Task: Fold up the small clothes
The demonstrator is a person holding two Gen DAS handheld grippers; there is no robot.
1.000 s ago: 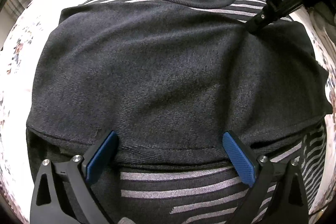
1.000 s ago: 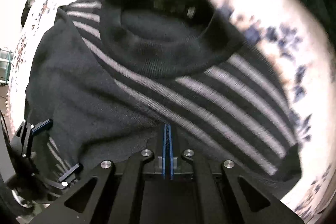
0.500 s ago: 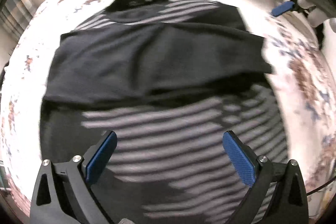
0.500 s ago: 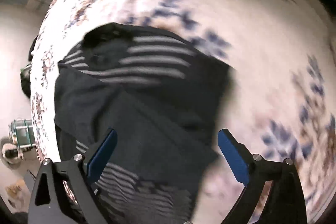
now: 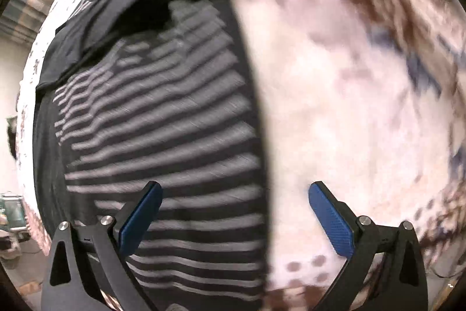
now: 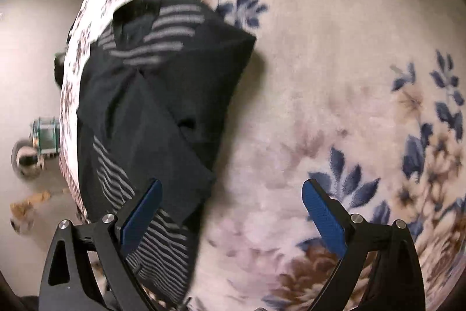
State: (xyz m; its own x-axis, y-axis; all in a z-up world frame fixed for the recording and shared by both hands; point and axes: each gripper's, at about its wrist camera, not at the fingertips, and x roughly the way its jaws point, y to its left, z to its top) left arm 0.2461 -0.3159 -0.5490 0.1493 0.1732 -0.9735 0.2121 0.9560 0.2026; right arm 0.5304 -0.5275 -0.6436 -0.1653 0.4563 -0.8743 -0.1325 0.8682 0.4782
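A black sweater with grey stripes [image 5: 163,112] lies on a floral blanket, its sleeves folded across the upper body. In the left wrist view it fills the left half, and its straight edge runs between the fingers. My left gripper [image 5: 234,219] is open and empty, above the striped lower part near that edge. In the right wrist view the sweater [image 6: 151,107] lies at the left, collar at the far end. My right gripper [image 6: 230,217] is open and empty, its left finger over the sweater's near corner.
The white blanket with blue and brown flowers [image 6: 335,107] covers the bed to the right of the sweater. The bed's left edge drops to a beige floor with a small green object [image 6: 45,136] on it. The left wrist view is motion-blurred.
My right gripper opened, let go of the sweater near the collar and pulled back to the right. My left gripper pulled back and swung toward the sweater's right edge. The sleeve now lies folded across.
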